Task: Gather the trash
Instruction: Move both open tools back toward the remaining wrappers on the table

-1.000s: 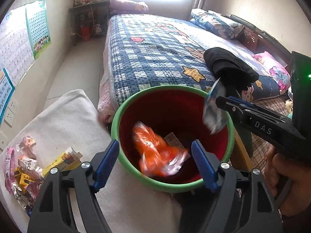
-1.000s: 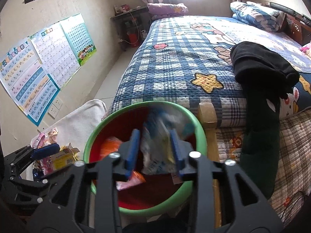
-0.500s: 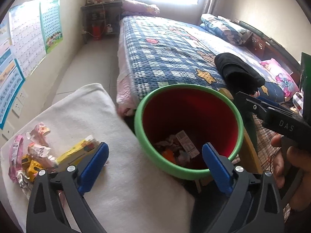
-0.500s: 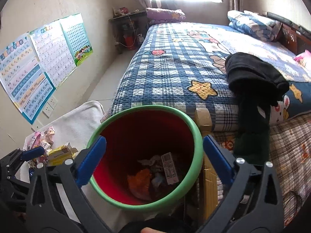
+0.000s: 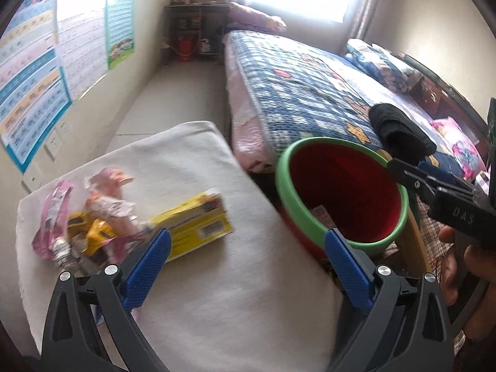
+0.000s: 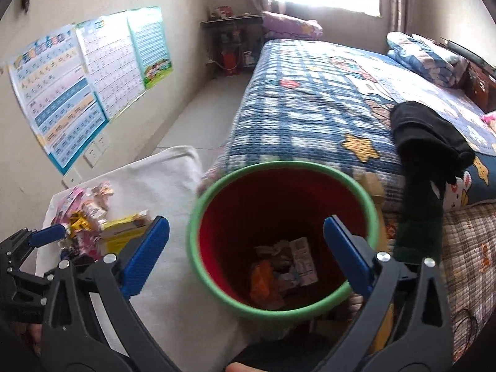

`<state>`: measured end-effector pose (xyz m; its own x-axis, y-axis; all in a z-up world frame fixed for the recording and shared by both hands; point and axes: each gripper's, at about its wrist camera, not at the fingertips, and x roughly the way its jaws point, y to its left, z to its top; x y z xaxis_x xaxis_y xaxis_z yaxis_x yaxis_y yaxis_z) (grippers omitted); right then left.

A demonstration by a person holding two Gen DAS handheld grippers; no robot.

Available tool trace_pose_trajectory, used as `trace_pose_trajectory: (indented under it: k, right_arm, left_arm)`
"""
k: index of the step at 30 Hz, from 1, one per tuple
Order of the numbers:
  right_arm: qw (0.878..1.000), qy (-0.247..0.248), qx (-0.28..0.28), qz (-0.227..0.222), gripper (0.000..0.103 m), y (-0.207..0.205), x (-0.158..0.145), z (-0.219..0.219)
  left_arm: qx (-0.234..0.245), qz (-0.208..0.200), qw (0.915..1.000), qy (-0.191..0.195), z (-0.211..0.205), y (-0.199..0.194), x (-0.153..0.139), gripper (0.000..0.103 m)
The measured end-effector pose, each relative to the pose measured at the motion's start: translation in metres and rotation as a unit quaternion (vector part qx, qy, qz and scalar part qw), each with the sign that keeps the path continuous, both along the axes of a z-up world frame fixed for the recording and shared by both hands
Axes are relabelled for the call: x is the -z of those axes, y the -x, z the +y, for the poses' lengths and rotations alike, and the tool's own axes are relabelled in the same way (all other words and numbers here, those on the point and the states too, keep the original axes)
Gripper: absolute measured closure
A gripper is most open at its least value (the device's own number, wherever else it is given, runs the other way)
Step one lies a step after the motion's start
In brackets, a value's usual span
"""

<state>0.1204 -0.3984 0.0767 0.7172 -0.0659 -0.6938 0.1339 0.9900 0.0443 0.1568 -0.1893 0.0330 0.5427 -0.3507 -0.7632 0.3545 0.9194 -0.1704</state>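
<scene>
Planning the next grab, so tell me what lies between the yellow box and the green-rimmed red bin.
Only bare white towel separates the yellow cardboard box from the green-rimmed red bin; no trash lies in that stretch, as the left wrist view shows.

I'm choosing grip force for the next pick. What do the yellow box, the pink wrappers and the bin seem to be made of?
Yellow box: looks like thin printed cardboard, with flat faces, crisp edges and a barcode.
Pink wrappers: probably glossy plastic film, crumpled, with shiny creases.
Bin: seems to be smooth moulded plastic, a red wall under a rounded green rim.
</scene>
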Motion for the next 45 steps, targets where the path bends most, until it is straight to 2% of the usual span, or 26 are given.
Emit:
trace_pose_trajectory:
  k: [11,23,31,41,45]
  right_arm:
    - [0.998,0.005,-0.063,0.013,0.005,-0.012,0.012,0.089]
    - [0.992,0.019,-0.123,0.038,0.005,-0.023,0.032,0.165]
    - [0.984,0.014,-0.168,0.064,0.005,-0.026,0.054,0.211]
    - [0.970,-0.033,-0.204,0.126,0.005,-0.023,0.097,0.243]
    - [0.966,-0.048,-0.207,0.146,0.005,-0.025,0.112,0.251]
  left_arm:
    - [-0.078,0.003,0.9969,0.002,0.103,0.014,0.008,0.008]
    - [-0.160,0.021,0.9867,0.014,0.200,0.029,0.030,0.008]
    - [-0.188,0.031,0.9815,0.024,0.233,0.032,0.043,0.008]
    - [-0.198,0.048,0.9784,0.037,0.249,0.022,0.057,0.008]
    - [-0.201,0.067,0.9759,0.051,0.255,0.009,0.067,0.009]
